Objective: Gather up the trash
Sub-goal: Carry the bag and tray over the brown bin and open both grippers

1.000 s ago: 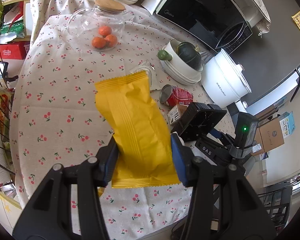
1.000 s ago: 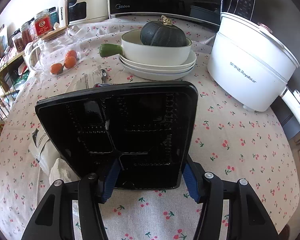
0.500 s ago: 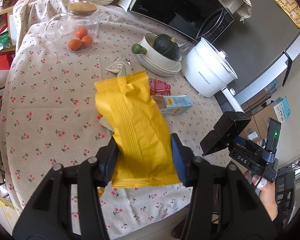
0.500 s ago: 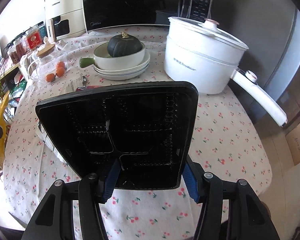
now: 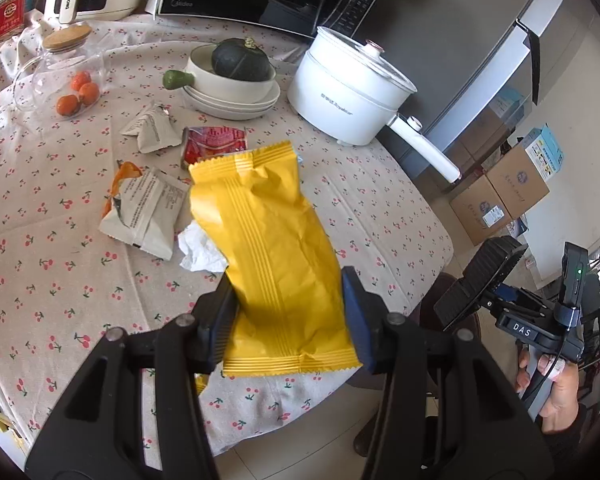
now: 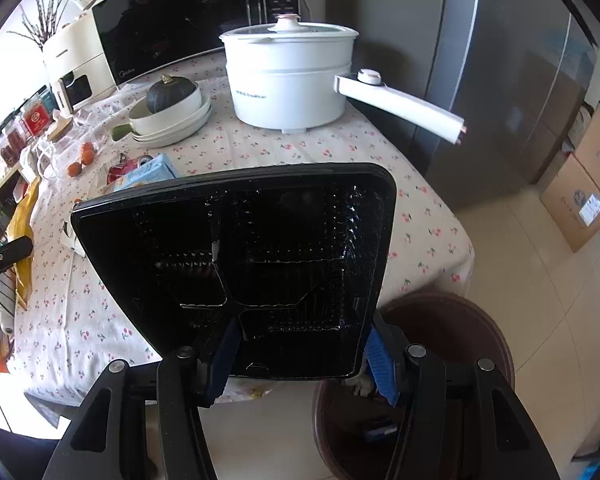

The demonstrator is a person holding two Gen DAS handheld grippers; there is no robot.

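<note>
— Location of the trash items?
— Yellow wrapper [image 5: 273,256] pinched in the left gripper [image 5: 289,320], raised above the table [image 5: 59,280]. Black food tray [image 6: 243,268] clamped upright in the right gripper [image 6: 300,344], over the brown bin [image 6: 460,340].
— Remaining?
— Torn packets [image 5: 143,212], crumpled tissue [image 5: 197,250] on the cloth.

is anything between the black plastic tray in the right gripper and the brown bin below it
Nothing visible. The black plastic food tray, clamped in the right gripper, hangs past the table edge, over the round brown bin. The bin's open mouth shows only some trash inside.
</note>
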